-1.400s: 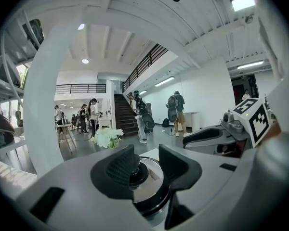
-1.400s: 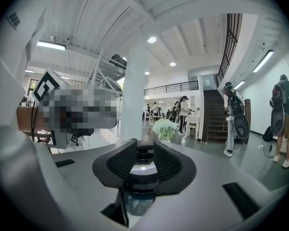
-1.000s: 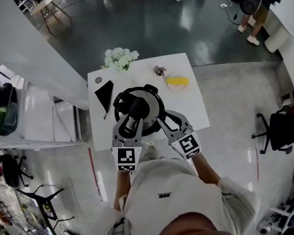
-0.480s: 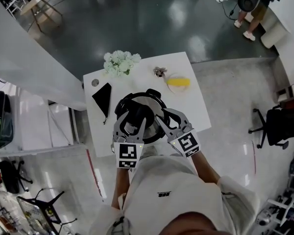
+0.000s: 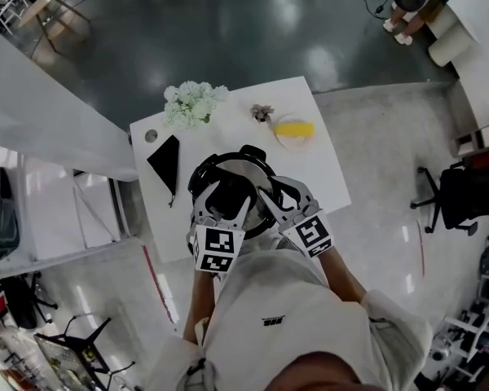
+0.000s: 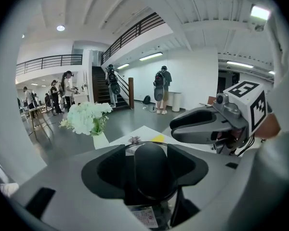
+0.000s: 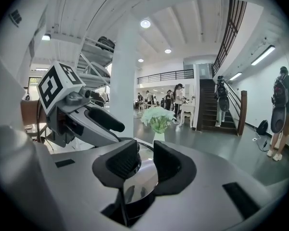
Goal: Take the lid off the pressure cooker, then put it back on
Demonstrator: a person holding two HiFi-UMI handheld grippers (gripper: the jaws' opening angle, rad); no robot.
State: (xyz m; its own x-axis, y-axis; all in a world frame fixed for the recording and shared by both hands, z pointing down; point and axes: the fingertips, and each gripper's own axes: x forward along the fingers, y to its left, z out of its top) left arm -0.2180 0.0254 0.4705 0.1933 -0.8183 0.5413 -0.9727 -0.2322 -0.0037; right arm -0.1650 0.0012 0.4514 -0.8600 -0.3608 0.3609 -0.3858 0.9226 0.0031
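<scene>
The pressure cooker (image 5: 257,169) stands mid-table with its steel lid (image 7: 139,183) on top. The lid's black handle (image 6: 149,174) lies between the pads of my left gripper (image 5: 225,192). Those jaws have just been opening, and in the left gripper view (image 6: 149,163) they stand spread to either side of the handle. My right gripper (image 5: 275,199) hangs over the lid's right edge. In the right gripper view (image 7: 145,160) its pads stand a narrow gap apart, holding nothing, with the shiny lid below them.
The white table (image 5: 326,177) also carries a vase of white flowers (image 5: 191,103), a black triangular piece (image 5: 165,160), a yellow thing on a small plate (image 5: 294,129) and a small trinket (image 5: 262,113). White shelving stands to the left. People stand far across the hall.
My left gripper has sunk onto the cooker and its jaws have spread from shut to wide around the lid's handle. My right gripper has shifted a little along the lid's right edge.
</scene>
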